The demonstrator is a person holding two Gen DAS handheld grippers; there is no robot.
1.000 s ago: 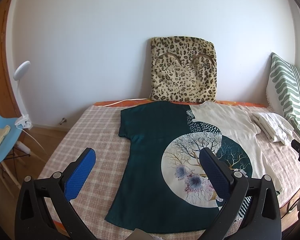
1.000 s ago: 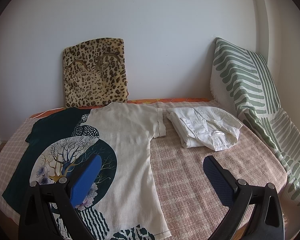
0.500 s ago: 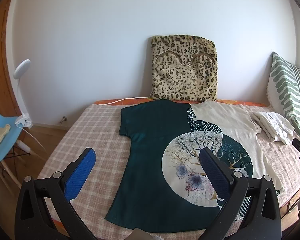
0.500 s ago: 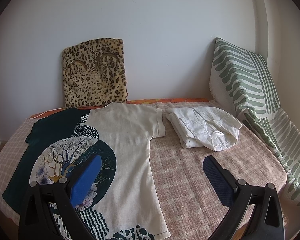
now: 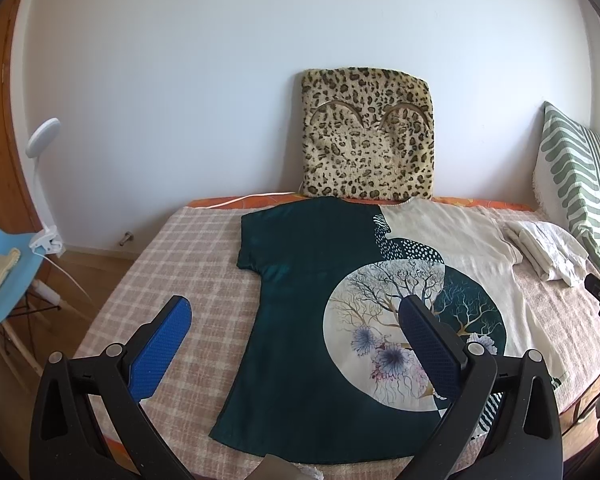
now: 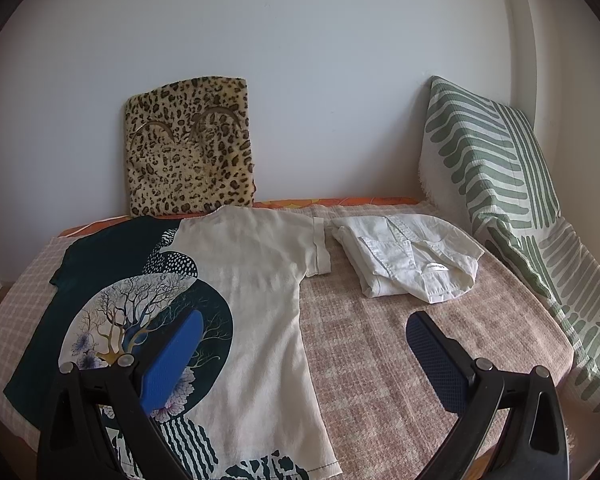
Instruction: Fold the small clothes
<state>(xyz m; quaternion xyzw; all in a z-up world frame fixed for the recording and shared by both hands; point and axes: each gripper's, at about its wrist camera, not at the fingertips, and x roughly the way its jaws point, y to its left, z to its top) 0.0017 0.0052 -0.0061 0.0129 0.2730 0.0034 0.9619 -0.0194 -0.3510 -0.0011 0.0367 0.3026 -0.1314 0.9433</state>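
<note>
A T-shirt (image 5: 308,300) (image 6: 260,272), half dark green and half cream with a round tree print, lies flat and spread out on the checked bedspread (image 5: 180,256) (image 6: 380,344), its neck towards the wall. A folded white garment (image 5: 548,250) (image 6: 412,256) rests to the right of the shirt. My left gripper (image 5: 296,312) hovers open above the shirt's lower left part, holding nothing. My right gripper (image 6: 304,326) is open too, above the shirt's cream side and the bare bedspread beside it. Neither touches the cloth.
A leopard-print cushion (image 5: 368,136) (image 6: 190,148) leans on the wall behind the shirt. A green-striped pillow (image 5: 576,184) (image 6: 496,172) stands at the right end. Left of the bed are a blue chair (image 5: 4,268) and a white clip lamp (image 5: 40,176).
Both grippers drifted very slightly; the scene shifts a few pixels in each view. The shirt and folded garment lie as before.
</note>
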